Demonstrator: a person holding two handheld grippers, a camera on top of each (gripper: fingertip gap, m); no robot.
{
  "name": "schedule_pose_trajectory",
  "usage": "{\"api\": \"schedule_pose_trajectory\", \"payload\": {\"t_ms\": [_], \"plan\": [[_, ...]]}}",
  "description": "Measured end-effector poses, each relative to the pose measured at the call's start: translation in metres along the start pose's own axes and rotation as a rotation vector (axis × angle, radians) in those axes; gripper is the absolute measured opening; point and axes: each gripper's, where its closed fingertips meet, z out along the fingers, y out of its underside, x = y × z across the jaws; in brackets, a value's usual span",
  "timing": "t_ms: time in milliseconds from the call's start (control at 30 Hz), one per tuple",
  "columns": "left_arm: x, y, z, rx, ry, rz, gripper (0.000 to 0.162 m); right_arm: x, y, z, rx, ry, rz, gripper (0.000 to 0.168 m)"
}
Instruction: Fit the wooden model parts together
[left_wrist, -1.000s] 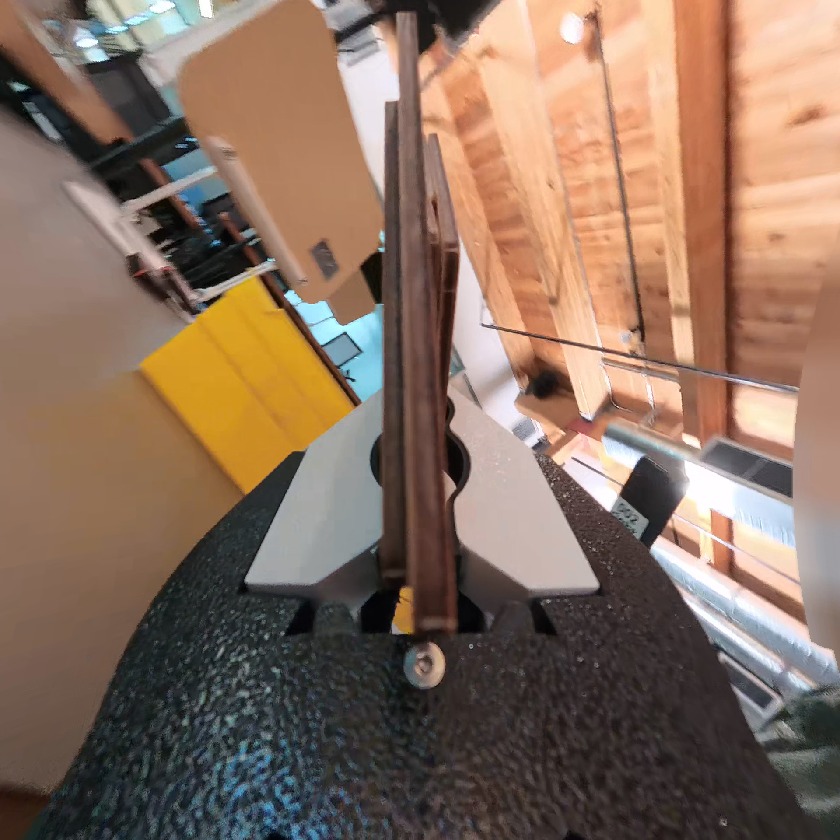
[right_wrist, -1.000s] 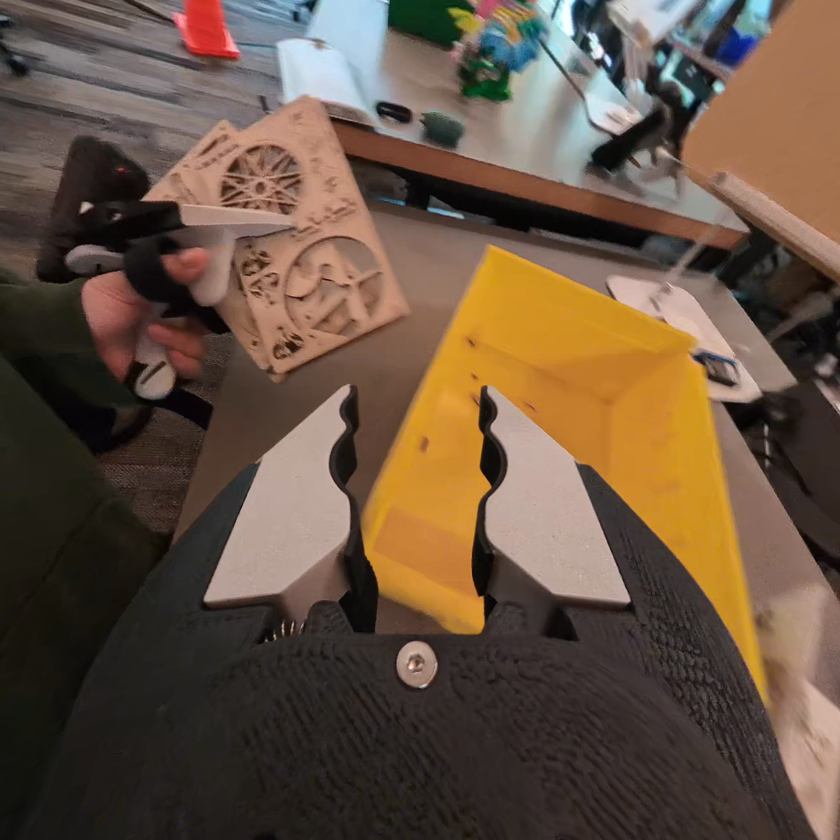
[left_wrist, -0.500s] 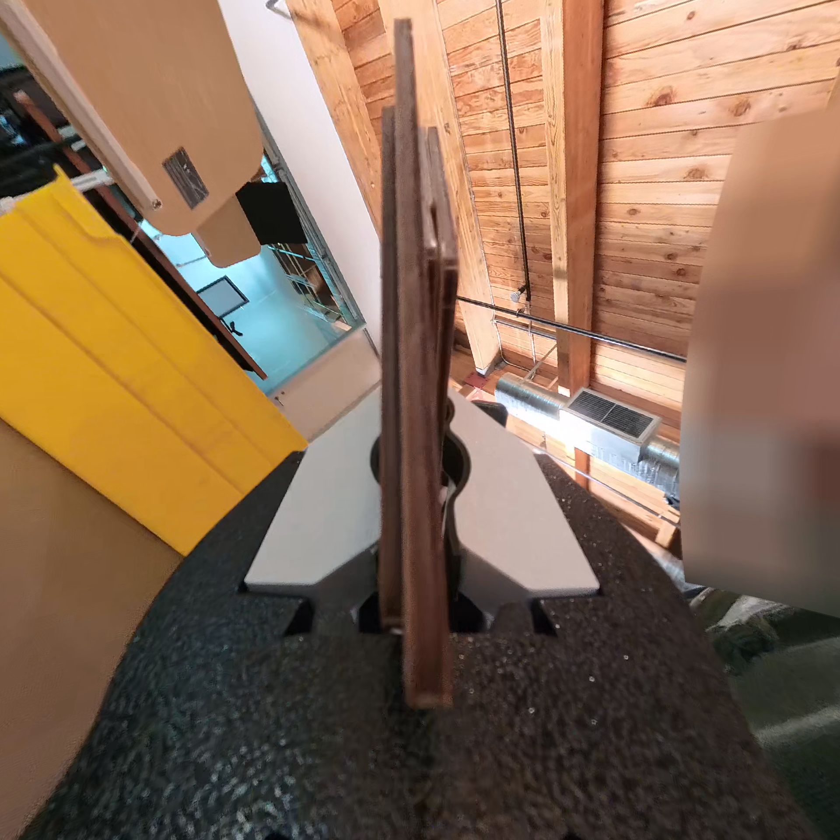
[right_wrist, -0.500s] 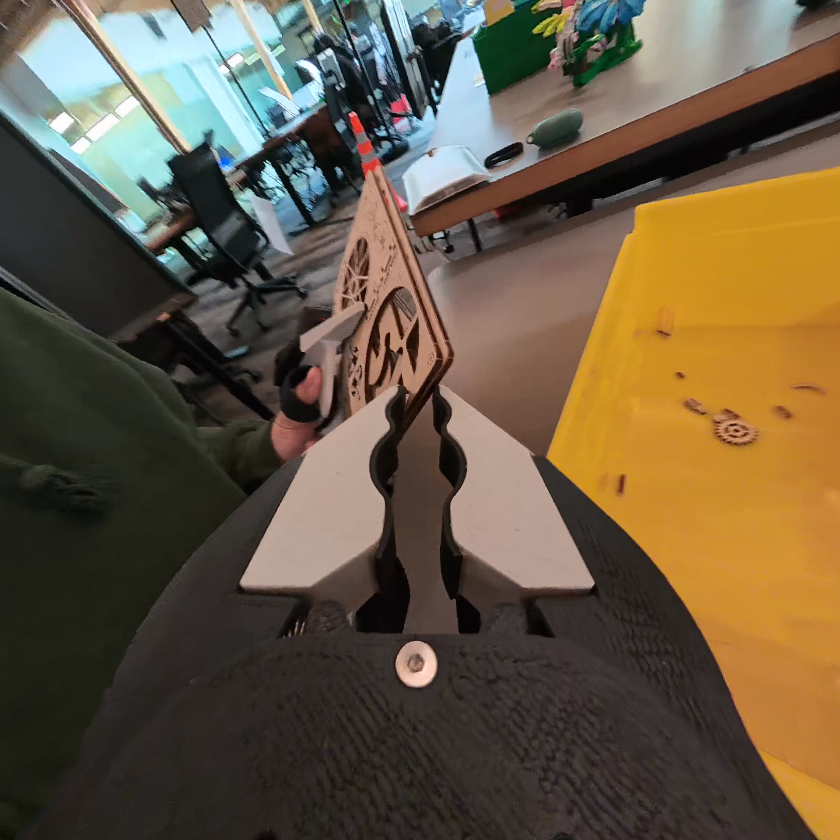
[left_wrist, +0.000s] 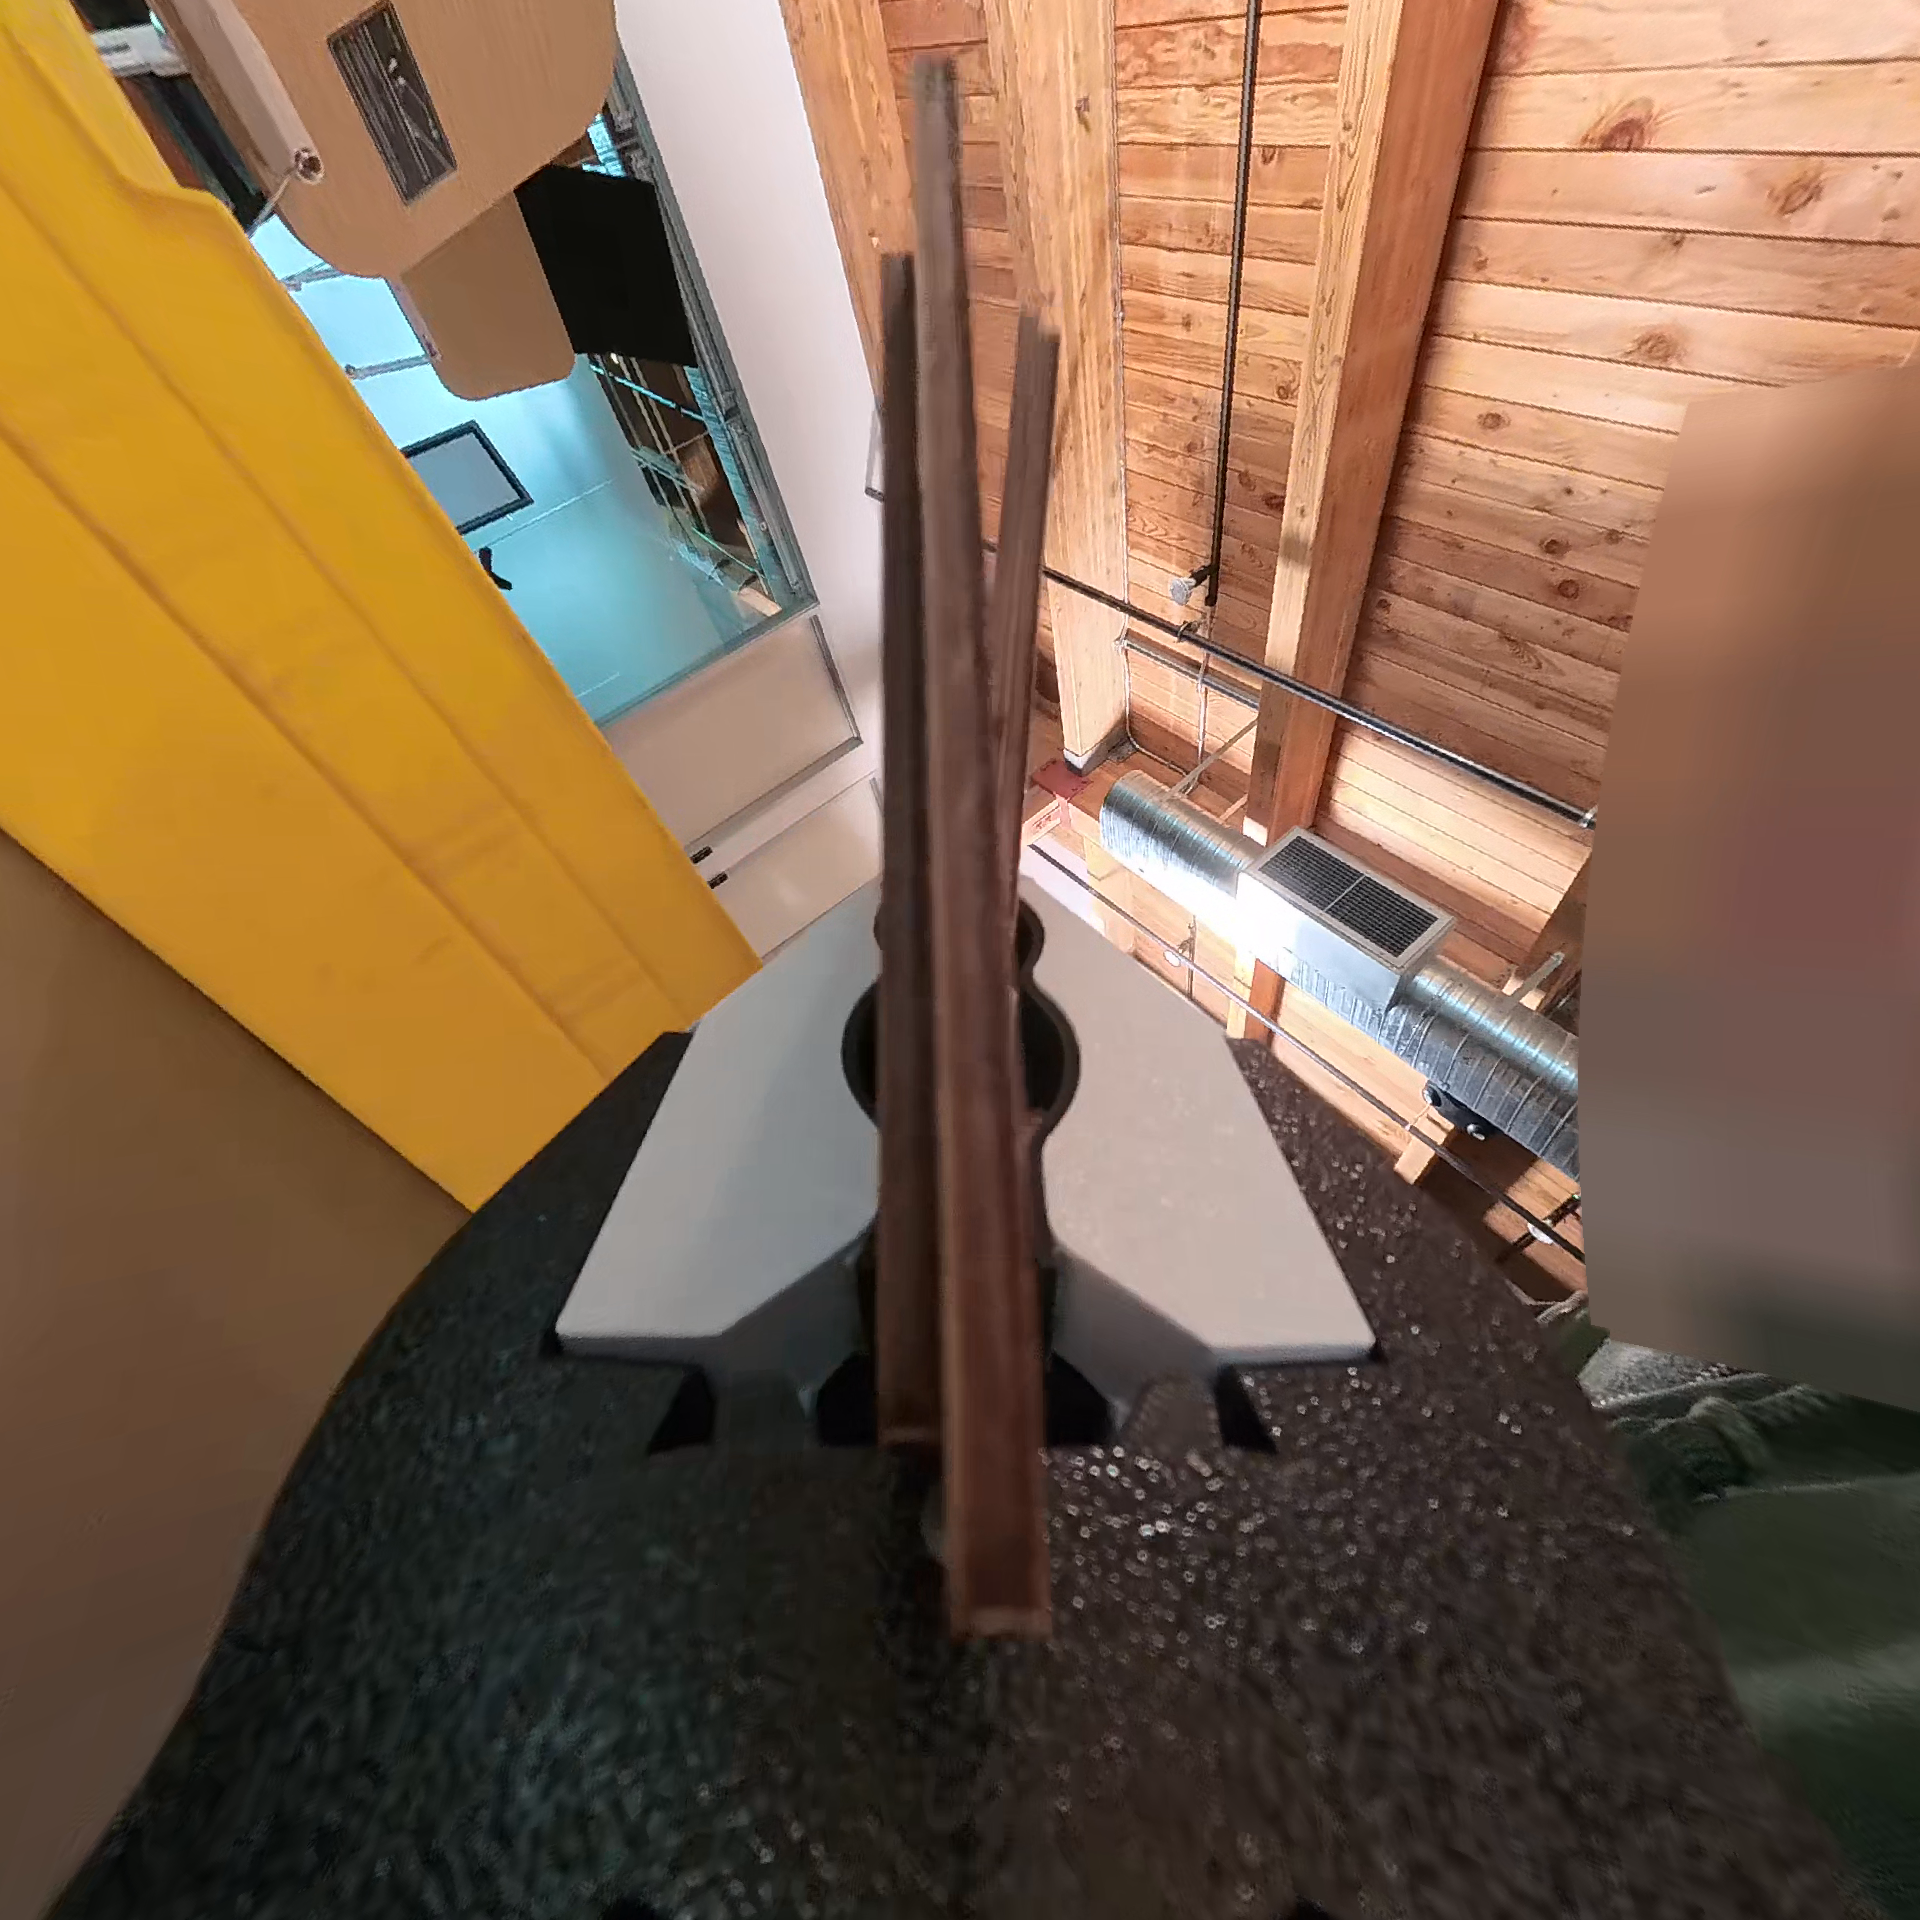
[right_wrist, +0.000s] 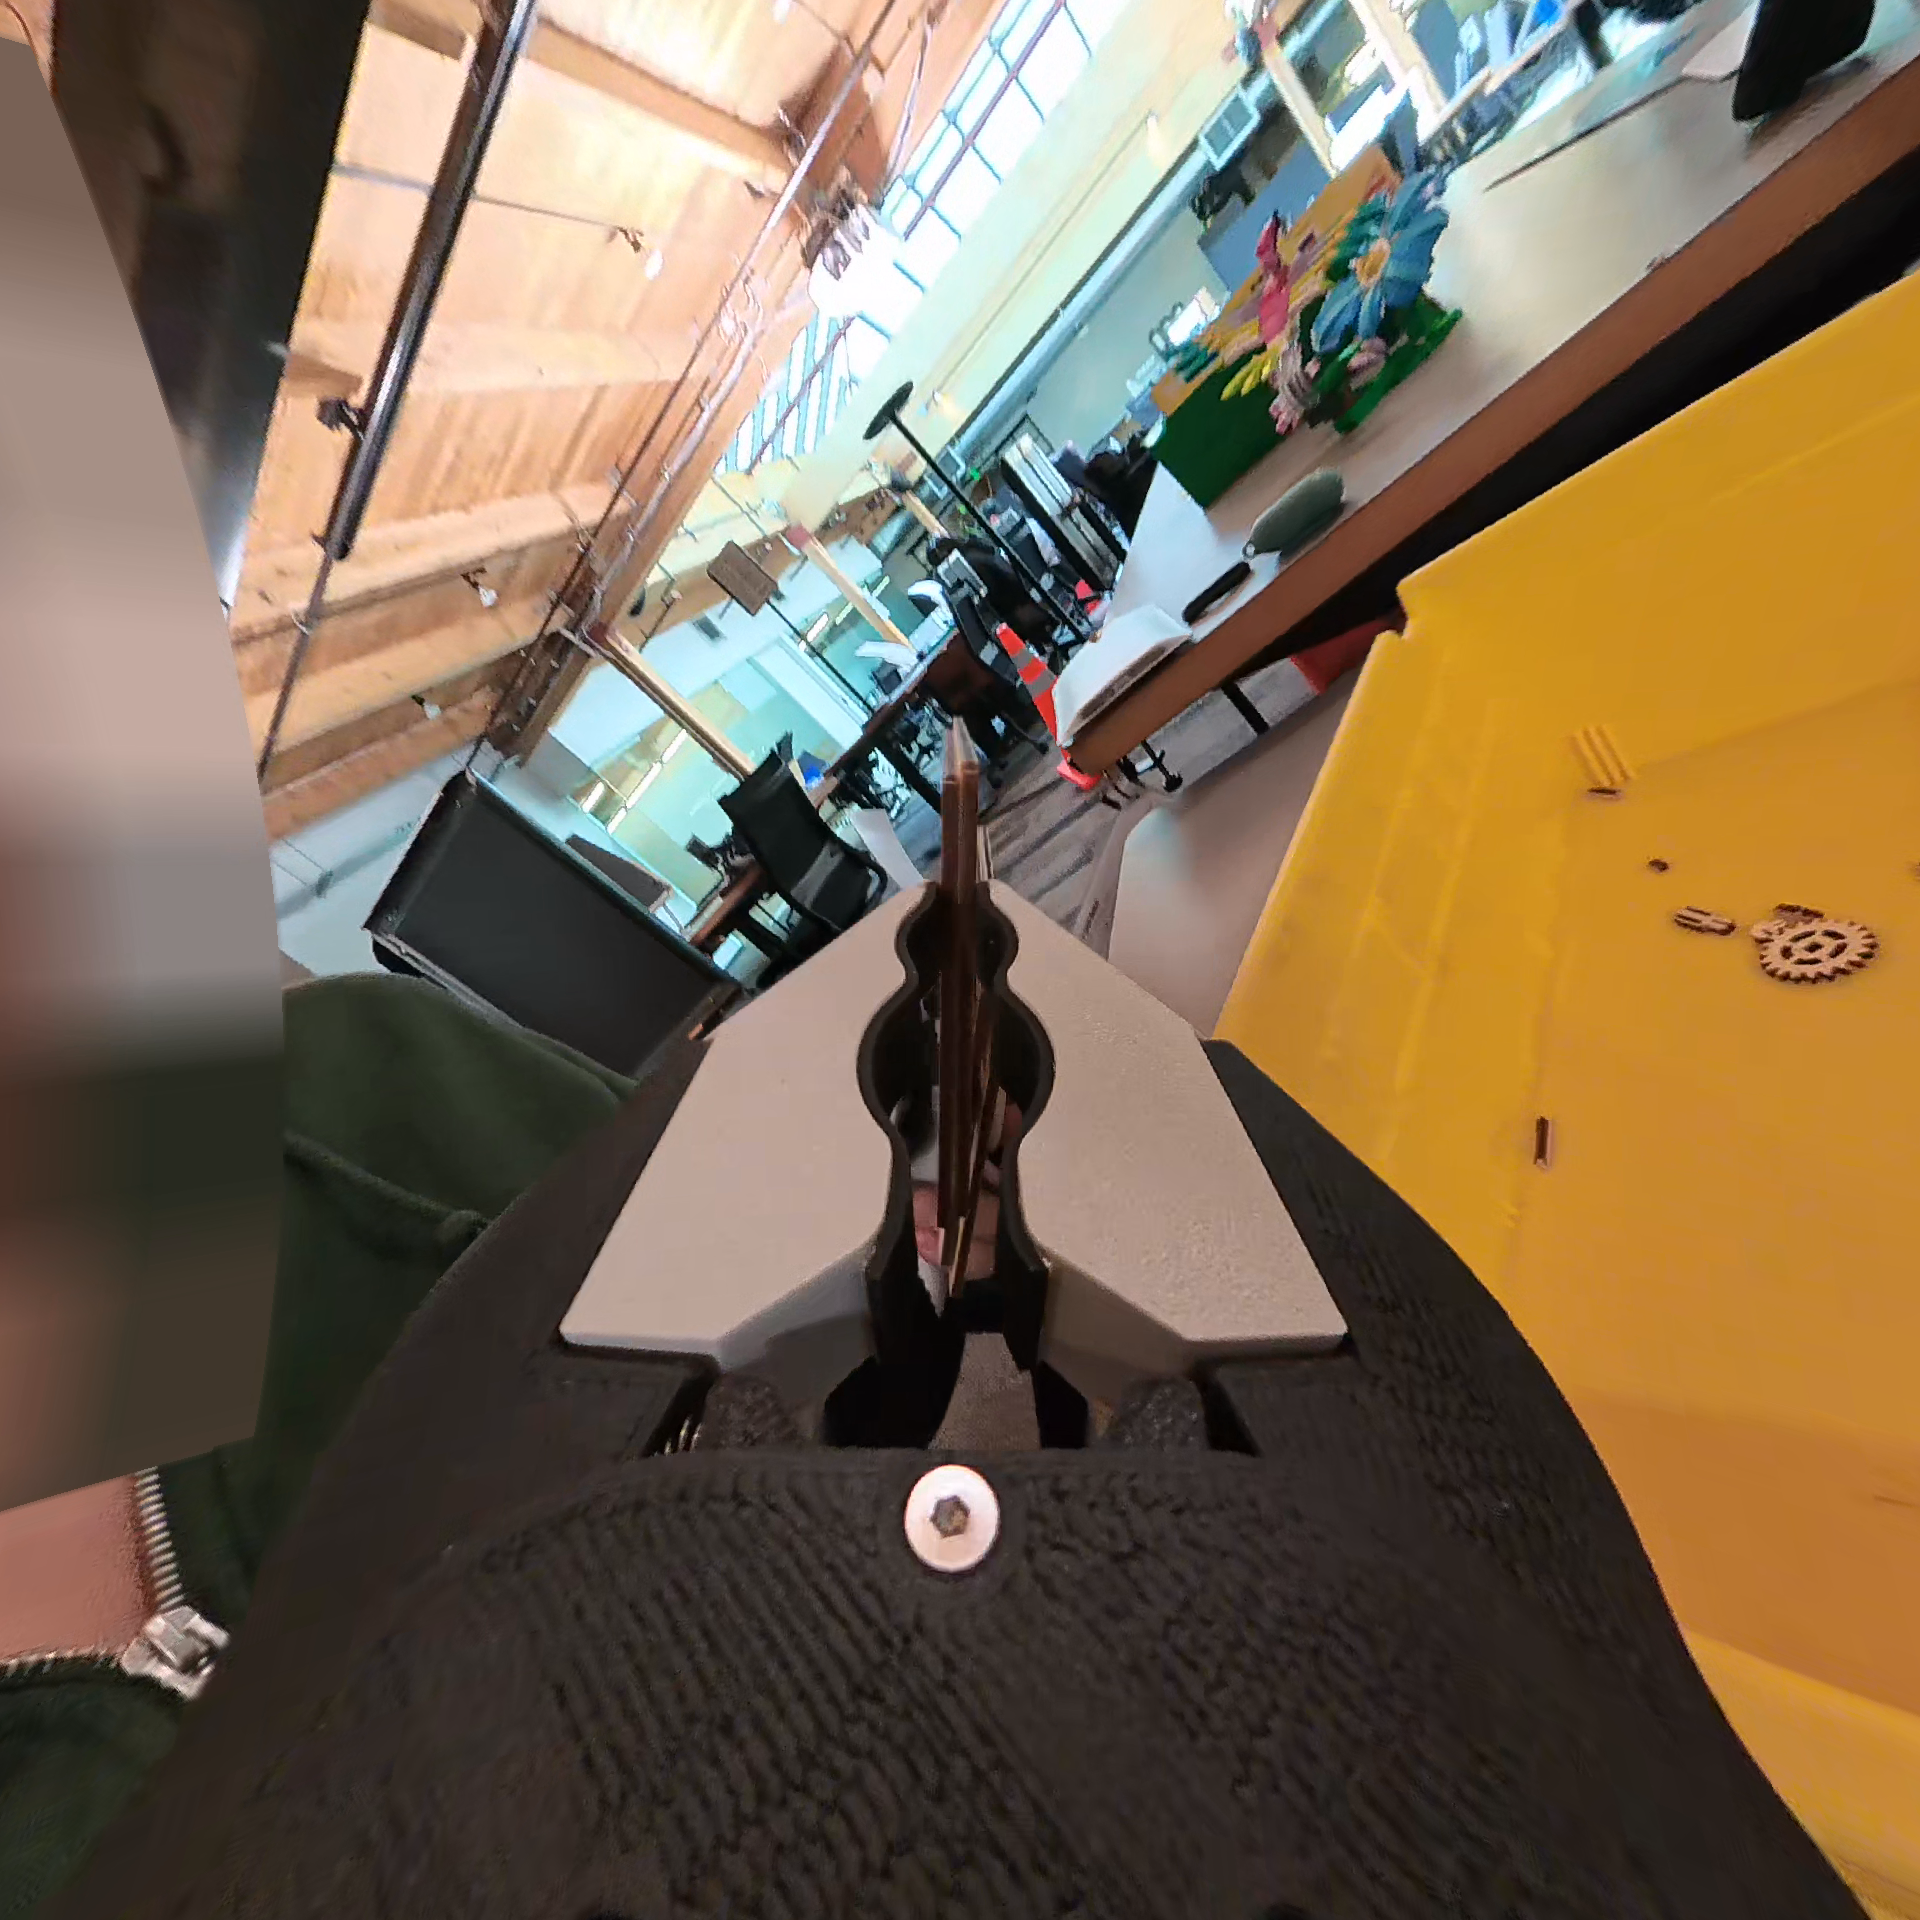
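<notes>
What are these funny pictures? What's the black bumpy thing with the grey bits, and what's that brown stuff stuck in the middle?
The black bumpy thing is a hand-held gripper, like big tongs. A person holds one in each hand, and each carries a camera that looks along its two grey fingers. One picture comes from the left gripper, the other from the right gripper. The brown stuff is thin wooden sheets seen edge-on. The left gripper is clamped on them, and the right gripper's fingers sit close on both sides of the sheets too. Beside them is a yellow bin with a small wooden gear and a few wood bits inside. The blurry patches just hide a person.
</notes>
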Motion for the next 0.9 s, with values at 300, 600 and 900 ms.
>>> {"api": "schedule_pose_trajectory", "payload": {"t_ms": [300,600,900], "plan": [[-0.001,0.000,-0.001,0.001,-0.011,0.012,0.012,0.003,-0.019,-0.018,0.119,-0.012,0.010,0.003],[0.010,-0.014,-0.005,0.051,-0.009,0.115,0.010,-0.002,-0.013,-0.009,0.108,-0.019,-0.041,0.005],[0.014,-0.017,-0.005,0.083,0.023,0.103,0.011,-0.007,0.015,0.008,-0.034,-0.007,-0.157,0.005]]}}
